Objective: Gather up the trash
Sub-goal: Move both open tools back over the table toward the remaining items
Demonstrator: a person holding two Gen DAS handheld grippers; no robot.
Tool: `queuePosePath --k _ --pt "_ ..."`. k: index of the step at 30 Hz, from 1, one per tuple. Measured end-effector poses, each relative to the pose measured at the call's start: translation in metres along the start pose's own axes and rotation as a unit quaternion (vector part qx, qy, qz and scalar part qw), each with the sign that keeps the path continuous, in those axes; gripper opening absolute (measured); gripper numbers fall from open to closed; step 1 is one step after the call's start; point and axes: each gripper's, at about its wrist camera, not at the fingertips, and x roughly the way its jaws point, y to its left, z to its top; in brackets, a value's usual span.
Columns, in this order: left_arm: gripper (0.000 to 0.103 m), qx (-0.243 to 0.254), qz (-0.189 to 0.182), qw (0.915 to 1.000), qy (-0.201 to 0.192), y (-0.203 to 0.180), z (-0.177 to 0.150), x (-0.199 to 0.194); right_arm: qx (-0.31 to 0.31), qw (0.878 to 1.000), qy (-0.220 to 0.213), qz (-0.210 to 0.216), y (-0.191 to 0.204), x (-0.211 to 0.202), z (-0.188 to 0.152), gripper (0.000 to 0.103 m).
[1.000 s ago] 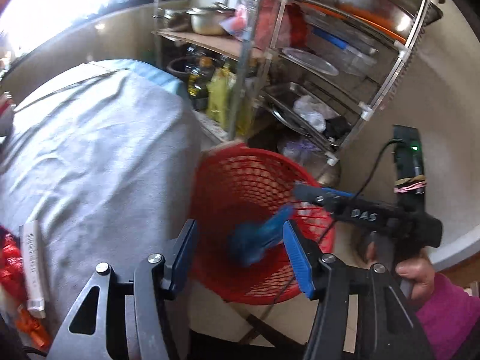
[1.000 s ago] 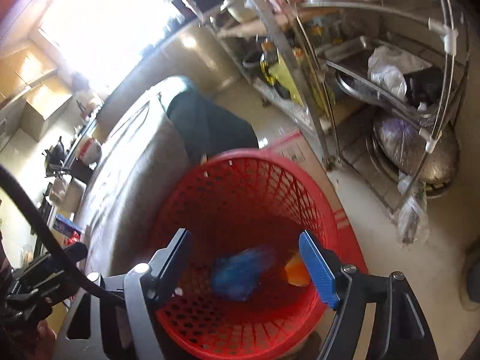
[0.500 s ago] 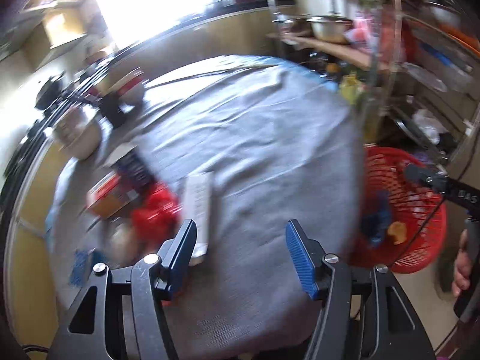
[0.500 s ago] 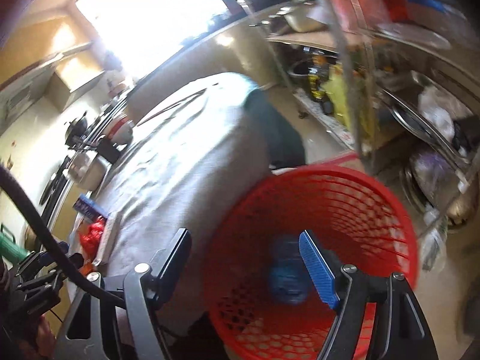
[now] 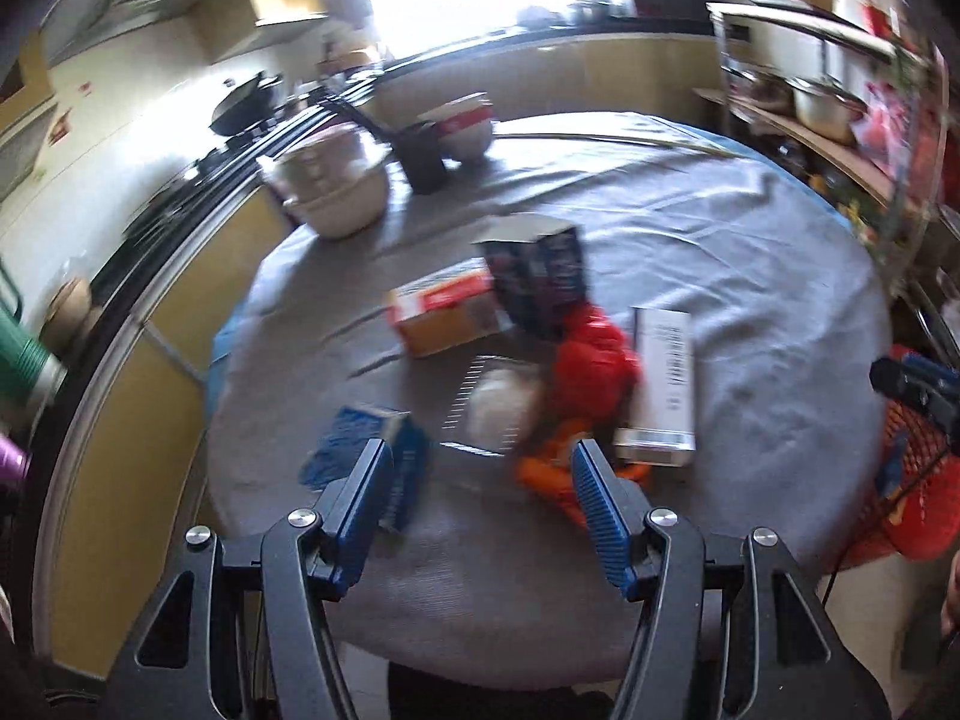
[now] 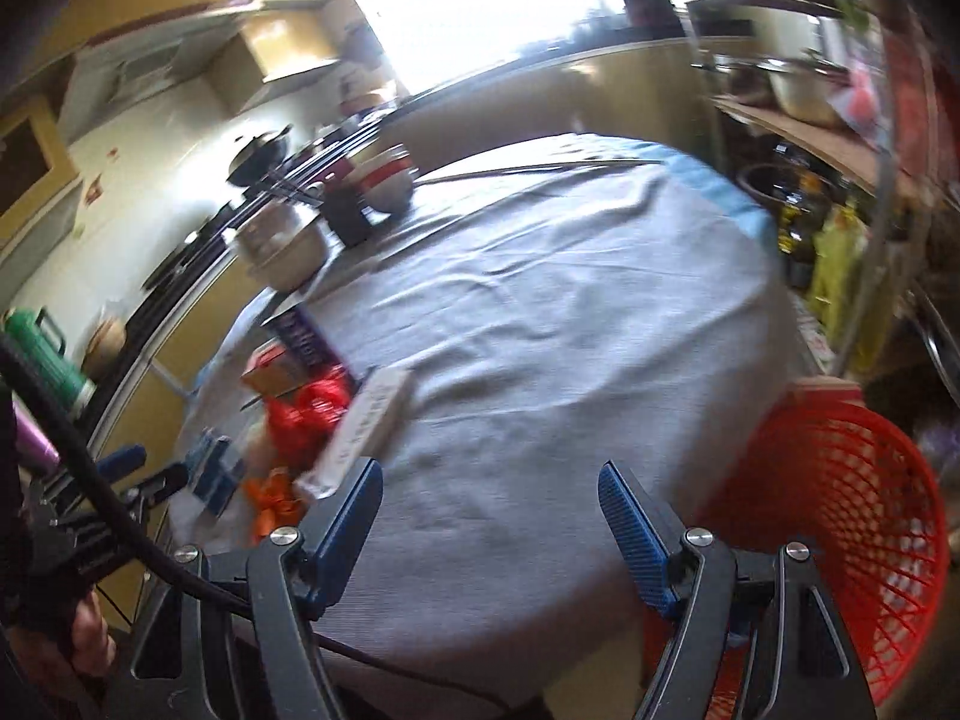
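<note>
Left wrist view: left gripper (image 5: 477, 501) fingers spread wide and empty, boxes and red plastic wrappers (image 5: 591, 360) just beyond them uncollected; right gripper (image 6: 489, 519) likewise empty, red mesh basket (image 6: 840, 516) to its right.

Kitchen clutter around a table (image 5: 750, 276) draped in grey cloth.

At the table's far left edge, two stacked cream bowls (image 5: 333, 192) sit beside a dark cup (image 5: 423, 159), and a red-banded bowl (image 5: 462, 123) stands just behind it. A black wok (image 5: 246, 105) rests on the counter along the left wall, with a green flask (image 6: 45, 351) nearer the camera. Beyond the table's right edge, a metal rack (image 6: 840, 90) holds a steel pot (image 5: 825, 105) and yellow bottles (image 6: 834, 258).
</note>
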Motion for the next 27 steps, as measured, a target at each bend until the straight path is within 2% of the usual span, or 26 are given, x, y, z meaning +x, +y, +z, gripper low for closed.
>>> queuePosePath --k 8,27 --pt "0.064 -0.036 0.011 0.9993 0.001 0.035 -0.007 0.004 -0.050 0.999 0.016 0.015 0.047 0.017 -0.002 0.078" --pt "0.064 -0.063 0.009 0.9979 0.010 0.057 -0.017 0.011 -0.084 0.996 0.034 0.025 0.087 0.030 -0.006 0.078"
